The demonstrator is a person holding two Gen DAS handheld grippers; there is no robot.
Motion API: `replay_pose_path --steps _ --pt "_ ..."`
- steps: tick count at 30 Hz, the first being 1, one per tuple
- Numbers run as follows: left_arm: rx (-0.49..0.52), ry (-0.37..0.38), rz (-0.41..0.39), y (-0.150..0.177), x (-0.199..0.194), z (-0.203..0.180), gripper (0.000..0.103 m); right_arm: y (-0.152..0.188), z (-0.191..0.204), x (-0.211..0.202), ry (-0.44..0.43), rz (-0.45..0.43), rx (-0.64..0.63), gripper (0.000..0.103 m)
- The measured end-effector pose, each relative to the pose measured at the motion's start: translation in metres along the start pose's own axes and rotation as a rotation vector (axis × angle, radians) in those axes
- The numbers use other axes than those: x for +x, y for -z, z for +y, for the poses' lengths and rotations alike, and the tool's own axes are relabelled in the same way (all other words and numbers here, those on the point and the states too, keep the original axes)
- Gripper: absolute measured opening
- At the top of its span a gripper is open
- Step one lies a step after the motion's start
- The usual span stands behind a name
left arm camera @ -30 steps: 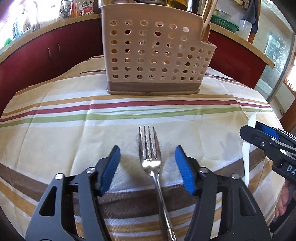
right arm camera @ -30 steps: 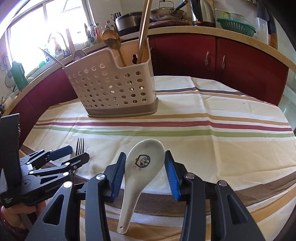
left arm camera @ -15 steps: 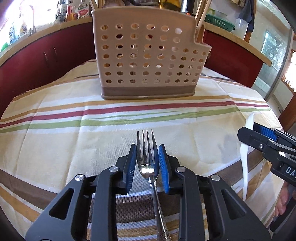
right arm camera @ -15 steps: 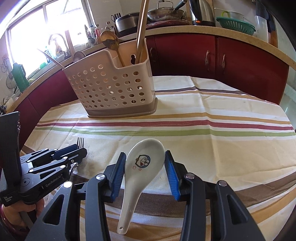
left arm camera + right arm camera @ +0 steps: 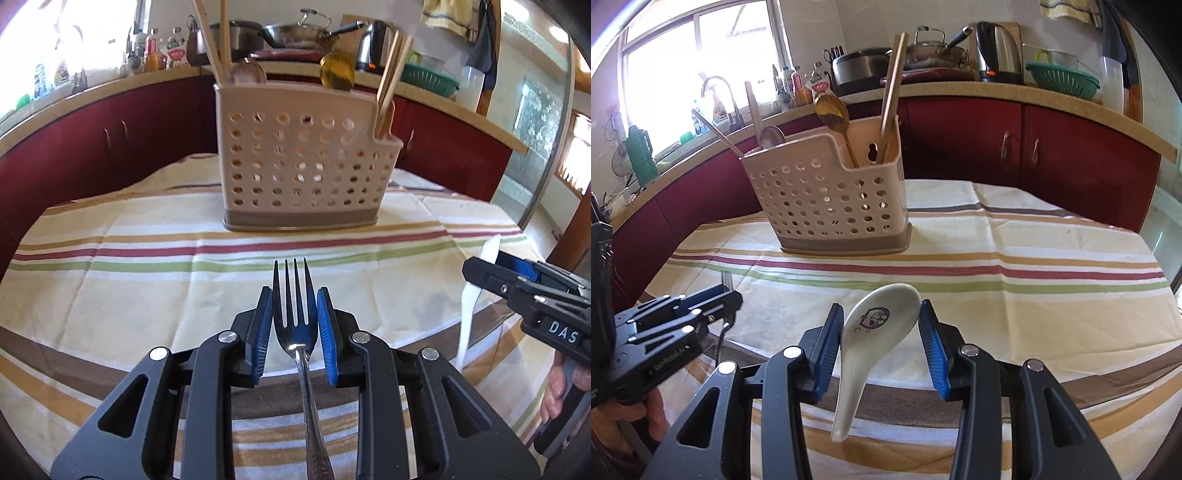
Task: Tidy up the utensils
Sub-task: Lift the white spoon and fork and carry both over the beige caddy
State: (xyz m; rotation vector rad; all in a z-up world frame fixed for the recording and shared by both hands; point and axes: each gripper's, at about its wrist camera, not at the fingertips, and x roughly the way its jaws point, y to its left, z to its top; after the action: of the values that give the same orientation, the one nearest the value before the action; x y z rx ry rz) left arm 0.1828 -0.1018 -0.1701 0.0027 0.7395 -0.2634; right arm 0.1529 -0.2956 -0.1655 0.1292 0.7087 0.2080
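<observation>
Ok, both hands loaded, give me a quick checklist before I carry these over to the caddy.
1. Left gripper shut on the fork: ok.
2. Right gripper shut on the ceramic spoon: ok; handle hangs tilted below the jaws.
3. Caddy upright on the tablecloth: ok.
4. Cloth between the grippers and the caddy bare: ok.
5. Free slot for each piece: cannot tell; wooden utensils already stand inside.

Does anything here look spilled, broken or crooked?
Nothing stands out. The left gripper holds a fork, the right gripper a ceramic spoon, and the perforated utensil holder stands upright on the striped tablecloth.
</observation>
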Motion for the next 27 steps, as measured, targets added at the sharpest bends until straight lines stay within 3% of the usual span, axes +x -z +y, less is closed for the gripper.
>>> replay_pose_path --steps 27 --pt "-0.04 -0.007 -0.157 -0.009 -0.055 0.02 0.024 -0.008 0.025 -0.025 0.023 -0.073 -0.036 0.042"
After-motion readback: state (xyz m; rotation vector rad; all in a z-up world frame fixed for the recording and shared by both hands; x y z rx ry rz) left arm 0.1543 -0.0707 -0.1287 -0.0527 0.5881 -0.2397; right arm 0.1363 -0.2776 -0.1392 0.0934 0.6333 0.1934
